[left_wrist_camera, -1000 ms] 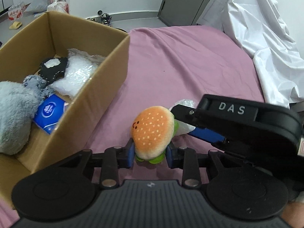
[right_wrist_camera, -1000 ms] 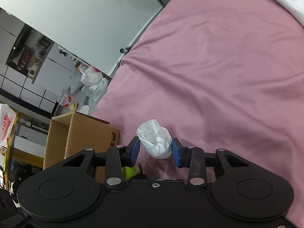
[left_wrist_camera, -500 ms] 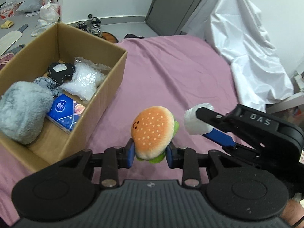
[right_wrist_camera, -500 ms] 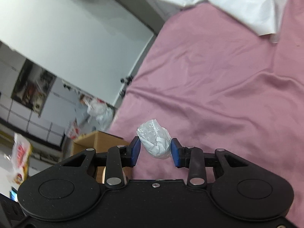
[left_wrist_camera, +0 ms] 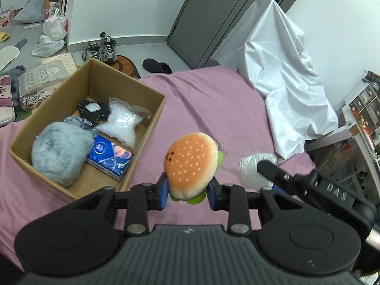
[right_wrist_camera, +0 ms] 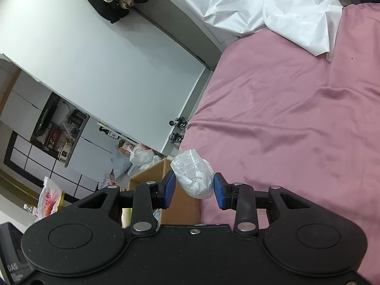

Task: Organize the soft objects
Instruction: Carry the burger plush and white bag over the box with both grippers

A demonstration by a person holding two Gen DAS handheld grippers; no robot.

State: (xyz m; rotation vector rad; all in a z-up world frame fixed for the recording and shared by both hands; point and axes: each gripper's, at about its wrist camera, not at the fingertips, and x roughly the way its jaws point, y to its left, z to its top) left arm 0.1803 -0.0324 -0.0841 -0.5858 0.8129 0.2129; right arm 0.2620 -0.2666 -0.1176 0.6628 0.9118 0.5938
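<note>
My left gripper (left_wrist_camera: 188, 191) is shut on a plush hamburger (left_wrist_camera: 191, 162) and holds it high above the pink bed (left_wrist_camera: 213, 109). My right gripper (right_wrist_camera: 194, 190) is shut on a white plastic-wrapped bundle (right_wrist_camera: 193, 177); it also shows in the left wrist view (left_wrist_camera: 251, 169), to the right of the hamburger. An open cardboard box (left_wrist_camera: 152, 123) stands on the bed at the left. It holds a grey fluffy plush (left_wrist_camera: 59, 150), a blue tissue pack (left_wrist_camera: 108, 156), a clear bag of white filling (left_wrist_camera: 123, 123) and a black item (left_wrist_camera: 92, 110).
A white sheet (left_wrist_camera: 285, 83) drapes over something at the bed's far right. Shoes (left_wrist_camera: 102, 49), bags (left_wrist_camera: 51, 35) and folded packages (left_wrist_camera: 40, 80) lie on the floor beyond the box. A grey door (left_wrist_camera: 201, 16) stands behind the bed.
Both grippers have risen well above the bed with their objects still held. The box now lies lower and further left in the left wrist view, and more of the room shows.
</note>
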